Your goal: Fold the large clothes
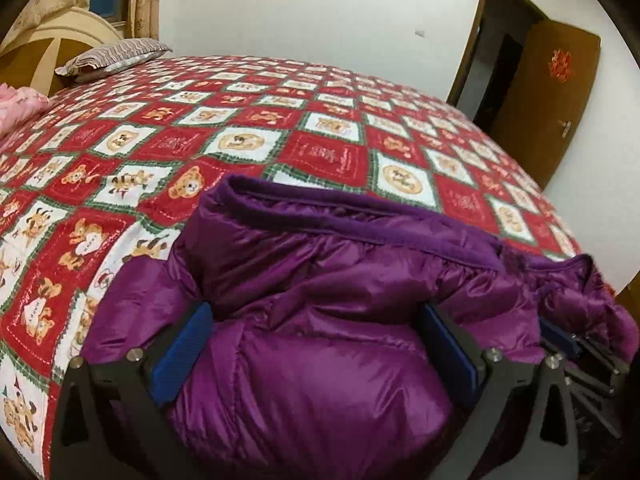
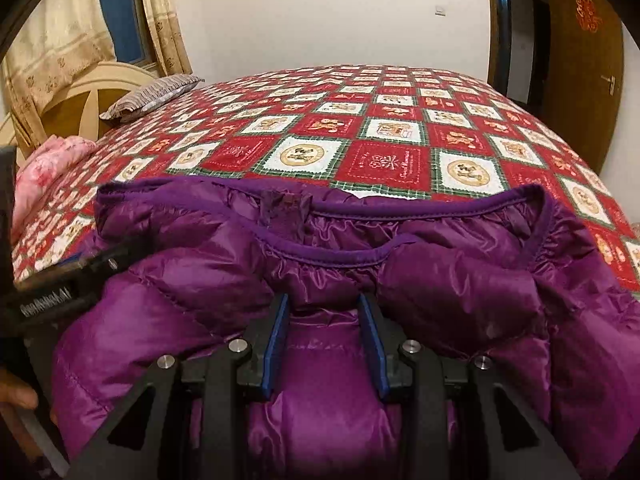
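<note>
A purple padded jacket (image 1: 320, 280) lies bunched at the near edge of the bed, its collar toward the far side. My left gripper (image 1: 316, 320) has its blue-padded jaws wide apart around a thick puff of the jacket. My right gripper (image 2: 324, 312) has its jaws closer together, pinching a fold of the jacket (image 2: 400, 272) just below the collar. The left gripper's body also shows at the left of the right wrist view (image 2: 60, 296). The right gripper's fingers show at the right of the left wrist view (image 1: 568, 340).
The bed carries a red, white and green teddy-bear quilt (image 1: 320, 128). A striped pillow (image 1: 116, 56) and a pink garment (image 1: 20, 108) lie at the far left by the headboard. A brown door (image 1: 544, 100) stands open at the right.
</note>
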Action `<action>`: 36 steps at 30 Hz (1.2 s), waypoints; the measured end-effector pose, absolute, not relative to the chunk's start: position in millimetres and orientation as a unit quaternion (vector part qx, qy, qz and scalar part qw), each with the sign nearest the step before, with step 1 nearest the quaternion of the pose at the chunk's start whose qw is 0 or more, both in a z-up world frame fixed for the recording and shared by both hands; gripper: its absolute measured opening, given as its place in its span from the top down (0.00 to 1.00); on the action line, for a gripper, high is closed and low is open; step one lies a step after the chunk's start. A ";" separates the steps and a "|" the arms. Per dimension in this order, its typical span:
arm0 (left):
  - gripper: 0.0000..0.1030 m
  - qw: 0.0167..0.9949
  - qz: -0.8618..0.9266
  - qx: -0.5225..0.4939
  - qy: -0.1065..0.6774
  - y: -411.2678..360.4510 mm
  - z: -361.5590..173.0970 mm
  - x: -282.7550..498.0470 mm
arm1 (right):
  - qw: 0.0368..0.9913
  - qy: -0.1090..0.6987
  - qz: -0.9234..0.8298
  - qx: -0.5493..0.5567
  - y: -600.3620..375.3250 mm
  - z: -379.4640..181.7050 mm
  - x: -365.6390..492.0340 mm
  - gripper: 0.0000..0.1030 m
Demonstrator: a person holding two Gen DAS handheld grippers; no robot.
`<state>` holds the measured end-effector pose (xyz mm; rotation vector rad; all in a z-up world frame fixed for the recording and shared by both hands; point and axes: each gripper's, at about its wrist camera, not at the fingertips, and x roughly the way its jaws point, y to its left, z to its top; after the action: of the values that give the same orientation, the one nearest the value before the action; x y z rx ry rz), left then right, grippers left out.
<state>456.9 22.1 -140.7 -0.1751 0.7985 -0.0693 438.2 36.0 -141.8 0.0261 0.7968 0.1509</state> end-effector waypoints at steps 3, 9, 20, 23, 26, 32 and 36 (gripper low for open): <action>0.00 0.913 -0.033 -0.077 0.398 19.5 -145.2 459.0 | 0.915 0.392 0.083 0.040 26.9 -141.8 440.3 0.64; 0.00 0.911 -0.029 -0.065 0.406 16.5 -146.9 460.1 | 0.922 0.369 0.046 0.108 -41.5 -111.5 419.1 0.70; 0.00 0.910 -0.023 -0.051 0.410 11.8 -148.3 461.5 | 0.922 0.385 -0.022 0.039 -75.0 -138.0 423.2 0.97; 0.00 0.911 -0.022 -0.048 0.409 12.2 -148.6 461.0 | 0.920 0.386 -0.011 0.061 -82.9 -140.5 424.1 0.96; 0.00 0.909 -0.022 -0.045 0.414 12.0 -148.6 459.7 | 0.915 0.399 -0.013 0.051 -79.2 -137.7 425.6 0.96; 0.00 0.913 -0.056 -0.028 0.403 24.1 -125.3 423.6 | 0.941 0.336 -0.015 0.045 -48.8 -82.1 373.4 0.96; 0.00 0.921 -0.064 -0.067 0.377 53.8 -107.1 382.5 | 0.944 0.320 0.051 0.064 4.1 -68.3 331.1 0.96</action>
<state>382.5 53.8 -107.1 -0.1384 0.7750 -0.1308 331.1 4.1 -68.3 0.1297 0.6531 0.1046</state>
